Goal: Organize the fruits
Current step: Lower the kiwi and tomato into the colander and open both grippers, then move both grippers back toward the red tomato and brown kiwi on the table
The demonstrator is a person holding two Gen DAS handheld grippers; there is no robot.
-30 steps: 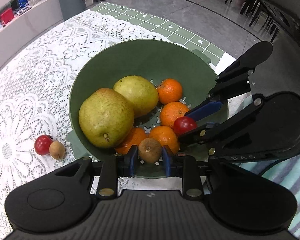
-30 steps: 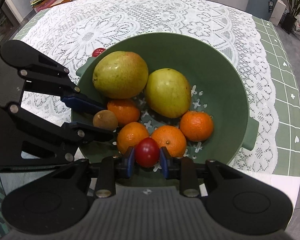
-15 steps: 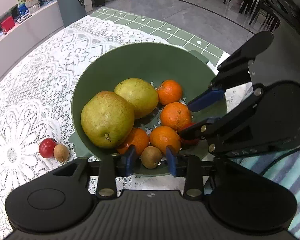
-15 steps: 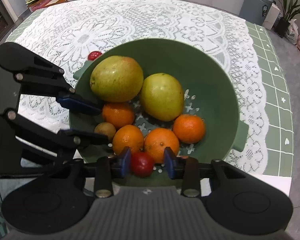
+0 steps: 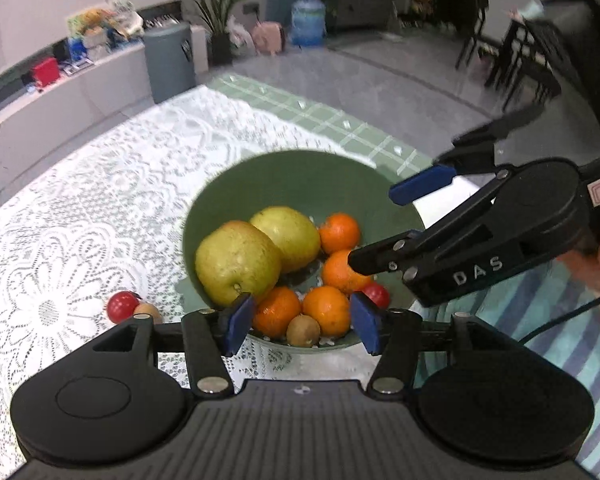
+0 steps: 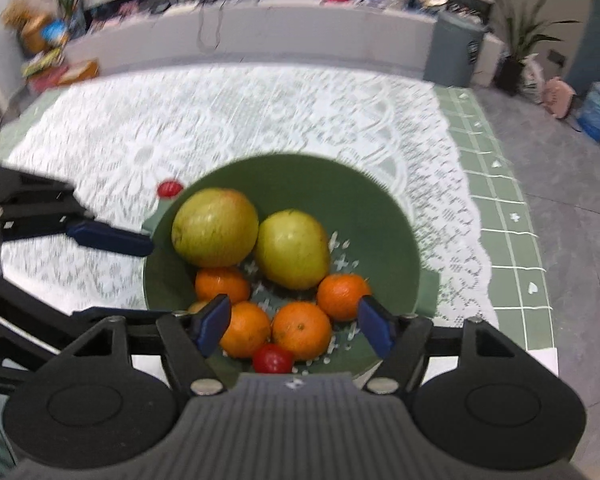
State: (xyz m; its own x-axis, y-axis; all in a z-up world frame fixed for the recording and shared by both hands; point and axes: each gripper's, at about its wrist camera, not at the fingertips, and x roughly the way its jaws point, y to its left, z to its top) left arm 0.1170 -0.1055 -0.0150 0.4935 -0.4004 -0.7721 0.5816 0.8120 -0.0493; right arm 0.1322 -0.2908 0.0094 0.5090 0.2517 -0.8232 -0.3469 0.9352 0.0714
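Note:
A green colander bowl (image 5: 300, 176) (image 6: 380, 216) on the lace cloth holds two yellow-green pears (image 5: 238, 262) (image 6: 214, 232), several oranges (image 5: 326, 310) (image 6: 302, 330), a brown kiwi-like fruit (image 5: 303, 330) and a red fruit (image 5: 376, 294) (image 6: 273, 359). My left gripper (image 5: 300, 322) is open and empty above the bowl's near rim. My right gripper (image 6: 294, 324) is open and empty, raised over the bowl; it also shows in the left wrist view (image 5: 384, 224). A second red fruit (image 5: 122, 306) (image 6: 170, 189) and a small brown fruit (image 5: 148, 312) lie on the cloth left of the bowl.
The white lace cloth (image 5: 80, 220) covers a green checked table (image 6: 508, 240). A grey bin (image 5: 168, 60) and a white counter (image 6: 260, 32) stand beyond the table. A striped cloth (image 5: 560, 340) lies at the near right.
Both grippers opened wide and pulled up and back from the bowl. The brown fruit and the red fruit now lie loose at the bowl's near side.

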